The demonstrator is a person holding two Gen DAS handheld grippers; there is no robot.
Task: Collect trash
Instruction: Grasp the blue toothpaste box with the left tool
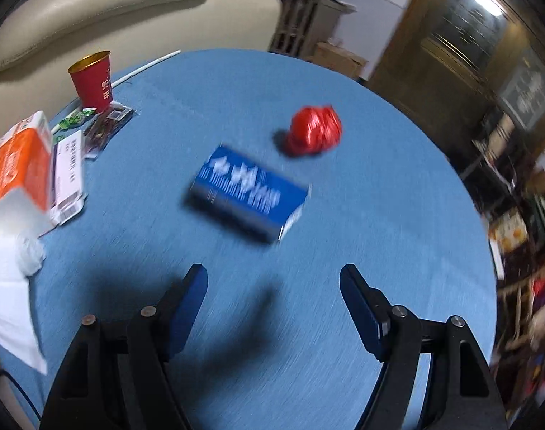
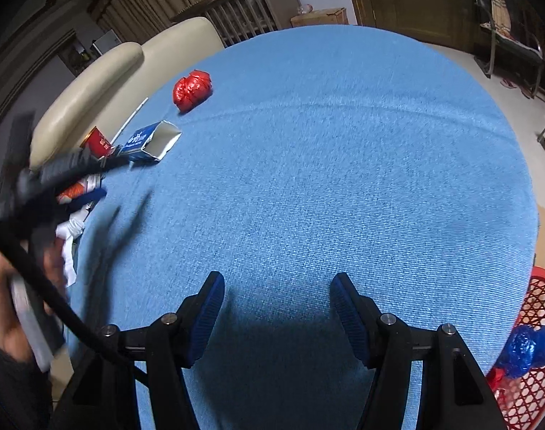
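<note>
Clearly both jaws stood open and empty: left gripper (image 1: 272, 279) below the blue carton (image 1: 249, 193) at frame centre, crumpled red wrapper (image 1: 315, 134) up right; right gripper (image 2: 276, 286) over bare blue tablecloth (image 2: 344, 179).

Crumpled red foil ball (image 1: 315, 132) and opened blue carton (image 1: 249, 193) on its side, near each other.
</note>
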